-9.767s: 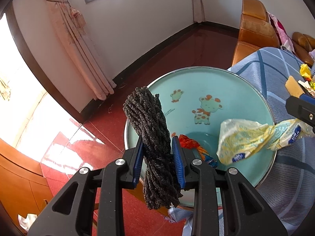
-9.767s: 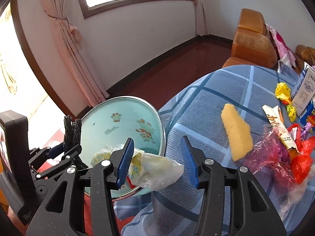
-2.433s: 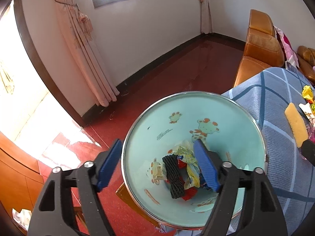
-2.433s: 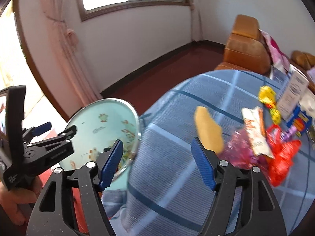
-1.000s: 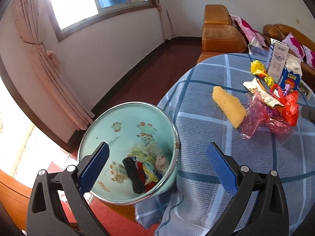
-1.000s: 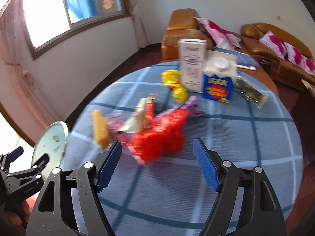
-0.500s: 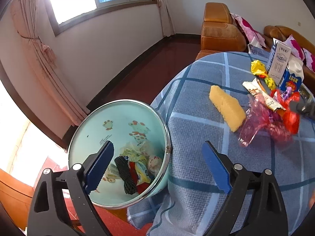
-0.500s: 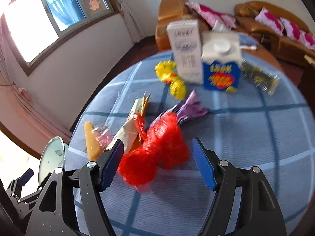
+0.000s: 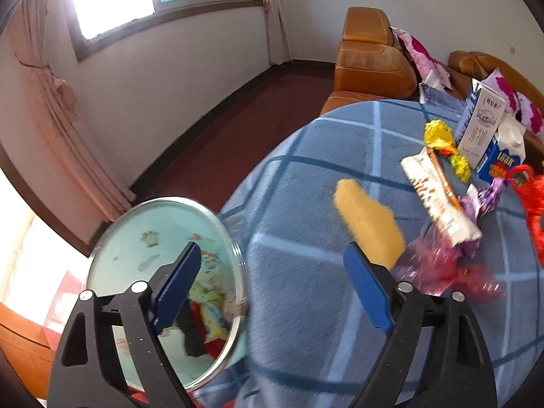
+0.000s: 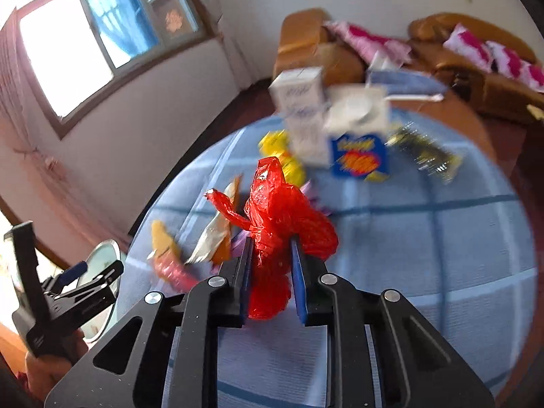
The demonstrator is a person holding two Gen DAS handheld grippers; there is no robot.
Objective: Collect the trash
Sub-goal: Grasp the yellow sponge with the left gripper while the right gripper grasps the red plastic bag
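Note:
My right gripper (image 10: 270,255) is shut on a crumpled red plastic bag (image 10: 282,210) and holds it just above the blue checked tablecloth (image 10: 425,238). My left gripper (image 9: 272,282) is open and empty, above the table edge beside the mint-green bin (image 9: 142,241), which holds wrappers and a dark cord bundle. On the table lie a yellow sponge (image 9: 369,224), a pink plastic wrap (image 9: 438,265), a white snack wrapper (image 9: 438,200), yellow wrappers (image 9: 442,136) and a purple wrapper (image 9: 489,193). The red bag shows at the right edge of the left wrist view (image 9: 533,200).
A white carton (image 9: 482,125) and a blue carton (image 9: 503,156) stand at the far side of the table. A dark shiny wrapper (image 10: 425,156) lies beyond them. Orange sofas (image 9: 370,57) with pink cushions are behind the table. Dark red floor lies left of the table.
My right gripper closed on the red bag and lifted it. My left gripper moved right from over the bin toward the table, staying open.

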